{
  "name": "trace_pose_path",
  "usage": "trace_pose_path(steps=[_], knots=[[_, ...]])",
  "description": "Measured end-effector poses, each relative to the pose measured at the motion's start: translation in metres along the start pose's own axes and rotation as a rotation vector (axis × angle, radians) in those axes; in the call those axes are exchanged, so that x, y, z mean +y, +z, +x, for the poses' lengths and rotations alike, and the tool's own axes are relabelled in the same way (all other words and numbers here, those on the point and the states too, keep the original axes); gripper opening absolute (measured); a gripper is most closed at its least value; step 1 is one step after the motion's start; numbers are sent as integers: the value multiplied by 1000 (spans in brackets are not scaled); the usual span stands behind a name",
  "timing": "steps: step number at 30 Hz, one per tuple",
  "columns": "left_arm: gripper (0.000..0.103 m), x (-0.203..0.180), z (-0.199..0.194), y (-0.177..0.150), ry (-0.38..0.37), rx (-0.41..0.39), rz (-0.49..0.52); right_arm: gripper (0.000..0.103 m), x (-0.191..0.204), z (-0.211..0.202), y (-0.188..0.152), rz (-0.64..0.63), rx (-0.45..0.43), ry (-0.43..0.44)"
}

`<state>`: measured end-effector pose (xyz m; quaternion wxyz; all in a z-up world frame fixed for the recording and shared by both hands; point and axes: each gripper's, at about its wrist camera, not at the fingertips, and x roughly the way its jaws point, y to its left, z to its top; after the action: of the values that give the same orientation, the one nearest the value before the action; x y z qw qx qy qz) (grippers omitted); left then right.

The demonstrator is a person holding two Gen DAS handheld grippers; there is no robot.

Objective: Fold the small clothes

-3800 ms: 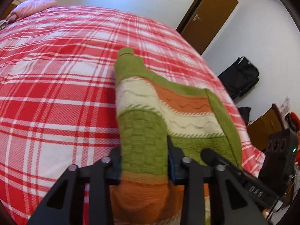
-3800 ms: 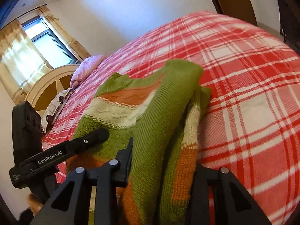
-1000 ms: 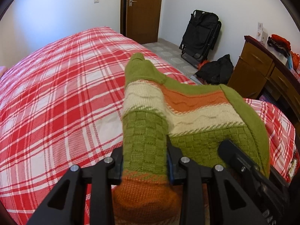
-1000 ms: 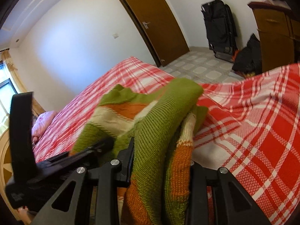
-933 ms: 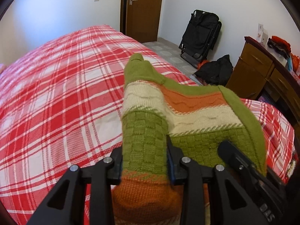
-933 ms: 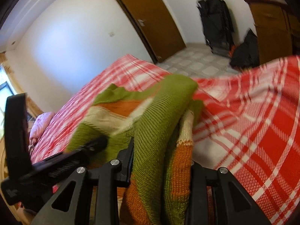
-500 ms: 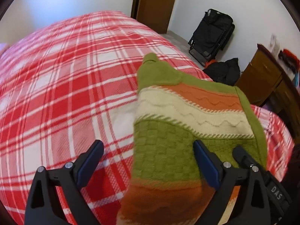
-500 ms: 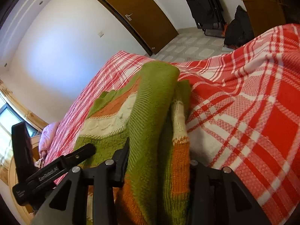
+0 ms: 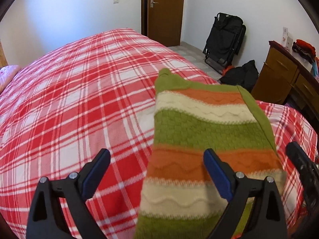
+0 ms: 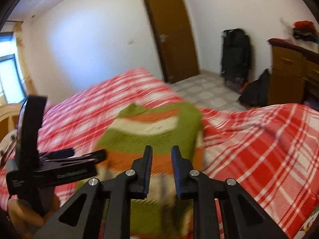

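Note:
A small knitted sweater (image 9: 203, 139) with green, orange and cream stripes lies folded on the red plaid bed (image 9: 79, 107). My left gripper (image 9: 157, 159) is wide open and empty, above the sweater's near left edge. In the right wrist view the sweater (image 10: 151, 131) is blurred. My right gripper (image 10: 161, 155) hovers just above its near edge, jaws a narrow gap apart with nothing between them. The left gripper (image 10: 79, 157) shows at the left of that view.
A brown door (image 9: 163, 10) stands at the far wall. A black folded chair (image 9: 225, 39) and dark bag (image 9: 241, 75) are on the tiled floor. A wooden dresser (image 9: 285, 77) stands at the right. A pink pillow (image 9: 8, 71) lies at the bed's far left.
Both grippers have let go of the sweater. The left jaws opened wide, the right jaws opened a little. Both pulled back and up; the sweater now lies flat on the bed.

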<state>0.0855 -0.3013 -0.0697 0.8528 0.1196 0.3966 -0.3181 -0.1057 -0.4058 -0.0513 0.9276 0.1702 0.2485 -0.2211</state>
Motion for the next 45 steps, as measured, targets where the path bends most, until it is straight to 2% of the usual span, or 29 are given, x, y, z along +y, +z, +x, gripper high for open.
trace_pose_path(steps=[3,7,13,16,19,23,26,28,32,35,39,42,44,45], knots=[[97,-5,-5,-10,-12,8,4,21,0,8,-12,-11,85,19],[97,-16,-3,-24,4,29,36,19,-10,23,-36,19,178,-23],[103,-19,9,-32,33,45,40,18,-29,34,-37,146,200,-27],[103,-19,20,-24,0,85,21,18,-32,35,-37,183,212,-14],[103,-11,29,-19,-49,138,-36,18,-32,31,-38,169,217,-2],[103,-7,28,-26,-90,160,-70,18,-27,21,-36,188,229,-7],[103,-7,21,-28,-77,161,-81,18,-12,3,-16,69,127,-73],[103,-11,16,-29,-49,141,-52,20,-6,7,0,22,103,-80],[103,-14,14,-30,-31,132,-26,20,-17,53,10,51,221,-87],[103,-9,15,-29,-43,151,-41,20,-22,69,6,64,248,-99],[103,-5,16,-31,-61,183,-64,20,-25,63,5,93,262,-103],[103,-5,11,-36,-44,201,-51,21,-19,41,1,102,253,-106],[103,-5,1,-41,-19,185,-23,22,-15,25,-6,96,238,-111],[103,-5,-2,-44,-4,178,-12,29,-11,13,-11,91,230,-116]])
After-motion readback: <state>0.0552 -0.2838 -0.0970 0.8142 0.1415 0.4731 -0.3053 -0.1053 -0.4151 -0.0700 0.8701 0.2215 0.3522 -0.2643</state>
